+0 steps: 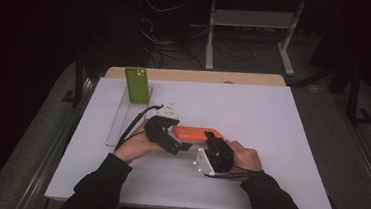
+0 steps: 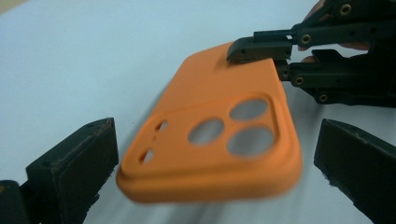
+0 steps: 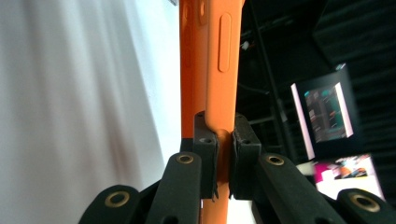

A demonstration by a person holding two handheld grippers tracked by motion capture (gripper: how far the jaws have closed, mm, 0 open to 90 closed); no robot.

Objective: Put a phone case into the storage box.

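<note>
An orange phone case (image 1: 197,133) hangs just above the white table (image 1: 272,121), near the middle and toward the near side. Its long way runs left to right, almost flat over the table. The end with the round camera holes points left, toward the left gripper (image 1: 180,145). The other end points right, toward the right gripper (image 1: 214,139).

The right gripper has its two black jaws squeezed tight on the right end of the case, one on each flat face, and it holds the case up by itself. The left gripper has its jaws spread wide apart. The camera end of the case sits between them, but the pads do not touch it.

Far off to the left, a green phone case (image 1: 137,84) stands up in a clear rack (image 1: 122,117).
</note>
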